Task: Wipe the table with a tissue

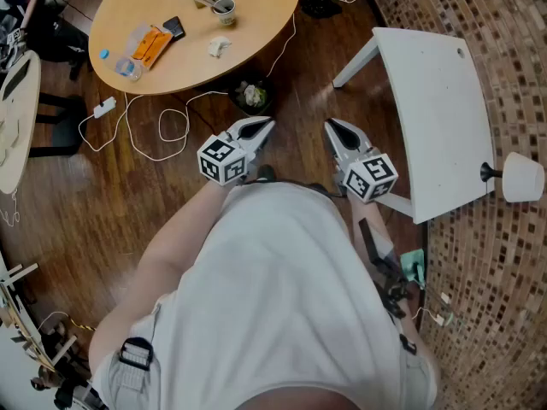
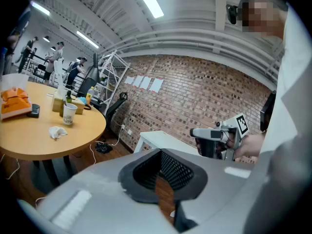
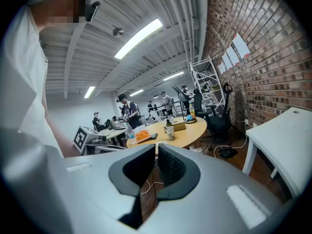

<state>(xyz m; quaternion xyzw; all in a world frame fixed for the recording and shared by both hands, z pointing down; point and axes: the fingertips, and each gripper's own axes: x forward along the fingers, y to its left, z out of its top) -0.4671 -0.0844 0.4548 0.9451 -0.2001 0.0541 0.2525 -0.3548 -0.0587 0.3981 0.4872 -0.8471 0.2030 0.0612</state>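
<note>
The person (image 1: pixel 273 314) is standing on the wooden floor (image 1: pixel 102 203), well apart from the round surface (image 1: pixel 192 71). Both tools are being held up level in front of the chest. This looks like a ready or carrying stance, not a reach, so the wiping is probably not yet under way.

The left gripper (image 1: pixel 263 127) and right gripper (image 1: pixel 333 129) are pointing forward side by side. Each one's jaws are clenched, tips meeting, with nothing between them. Held like this they are aiming toward the round surface, and the person would need to step closer before either could reach it.

The tissue (image 1: pixel 219 47) is lying crumpled on the round surface, near the edge that is facing the person. Nothing is touching it. That probably makes it the easiest thing there to pinch.

A brick wall (image 2: pixel 195 91) is running along the right side of the room, with a bare white surface (image 1: pixel 436 101) standing next to it. Ceiling strip lights are glowing overhead, and other people are working at tables farther back.

Cables (image 1: pixel 162 131) are looping over the floor below the round surface's near edge. On top, an orange packet (image 1: pixel 151 46) is sitting toward the left edge. A cup (image 1: pixel 224 10) is standing farther in than the tissue.
</note>
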